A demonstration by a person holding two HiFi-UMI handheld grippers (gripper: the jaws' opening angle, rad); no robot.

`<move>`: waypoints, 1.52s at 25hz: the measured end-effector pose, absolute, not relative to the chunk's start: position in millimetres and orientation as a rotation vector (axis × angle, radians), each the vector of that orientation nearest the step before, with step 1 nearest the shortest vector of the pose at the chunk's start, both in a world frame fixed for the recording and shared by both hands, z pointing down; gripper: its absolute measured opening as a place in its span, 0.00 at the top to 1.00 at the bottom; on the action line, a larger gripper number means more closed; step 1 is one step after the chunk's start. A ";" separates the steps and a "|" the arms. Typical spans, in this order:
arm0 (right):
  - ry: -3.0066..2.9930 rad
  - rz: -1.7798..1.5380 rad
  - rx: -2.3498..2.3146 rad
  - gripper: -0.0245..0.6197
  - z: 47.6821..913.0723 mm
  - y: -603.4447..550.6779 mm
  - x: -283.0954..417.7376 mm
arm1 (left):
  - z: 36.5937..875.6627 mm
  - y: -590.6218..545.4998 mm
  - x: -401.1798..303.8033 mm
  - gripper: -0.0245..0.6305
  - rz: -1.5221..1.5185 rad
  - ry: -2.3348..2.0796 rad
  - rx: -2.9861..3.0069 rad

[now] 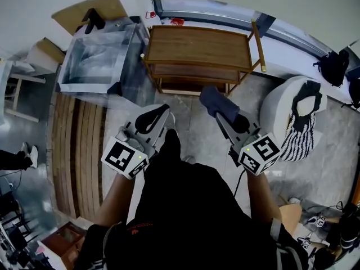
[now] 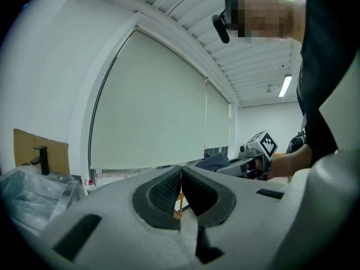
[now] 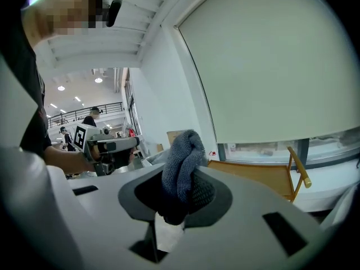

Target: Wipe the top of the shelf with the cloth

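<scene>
Black shirt [image 1: 185,207]; pale grey left gripper [image 1: 163,112] and right gripper [image 1: 220,116] carry black-and-white marker cubes [image 1: 125,157].

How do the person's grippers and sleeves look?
Both the left gripper and the right gripper have pale grey bodies, black textured pads, and a cube with black-and-white square markers. A black cable leaves the right one. The person wears a black short-sleeved top.

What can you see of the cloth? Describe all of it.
The cloth is grey-blue with a looped, knitted-looking weave, soft and bunched into a folded wad. The right tool is shut on its lower part, and the free end sticks out past the tips. It is held in the air in front of the wooden shelf, not on its top. Nothing else touches it.
</scene>
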State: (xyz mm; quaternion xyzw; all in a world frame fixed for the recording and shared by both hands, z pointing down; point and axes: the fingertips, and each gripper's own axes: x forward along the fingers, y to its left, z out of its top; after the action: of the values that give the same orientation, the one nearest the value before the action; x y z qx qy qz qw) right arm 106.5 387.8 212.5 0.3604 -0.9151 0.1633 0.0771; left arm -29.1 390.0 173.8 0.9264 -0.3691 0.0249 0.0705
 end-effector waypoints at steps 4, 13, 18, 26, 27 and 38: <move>-2.734 0.515 1.068 0.85 220.4 355.1 87.8 | 182.1 356.4 -46.3 0.93 0.081 -1.110 2.760; -2.694 0.588 1.077 0.85 234.9 275.4 54.2 | 189.8 262.5 -77.0 0.93 0.095 -1.077 2.742; -2.662 0.625 1.081 0.85 243.0 234.7 38.1 | 201.1 221.7 -90.1 0.93 0.111 -1.035 2.721; -2.628 0.637 1.080 0.85 247.3 167.3 4.5 | 212.4 156.0 -125.9 0.93 0.099 -1.020 2.687; -2.622 0.635 1.080 0.85 247.4 160.1 0.3 | 214.0 149.3 -130.4 0.93 0.096 -1.018 2.684; -2.566 0.633 1.121 0.85 246.9 104.4 -30.3 | 216.8 93.2 -159.5 0.93 0.051 -0.989 2.689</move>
State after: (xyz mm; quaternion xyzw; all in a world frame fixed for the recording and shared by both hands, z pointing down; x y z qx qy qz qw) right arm -30.3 104.4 246.9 0.3868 -0.8857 0.2186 0.1349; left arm -159.5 93.2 216.8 0.9295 -0.3418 0.0178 0.1374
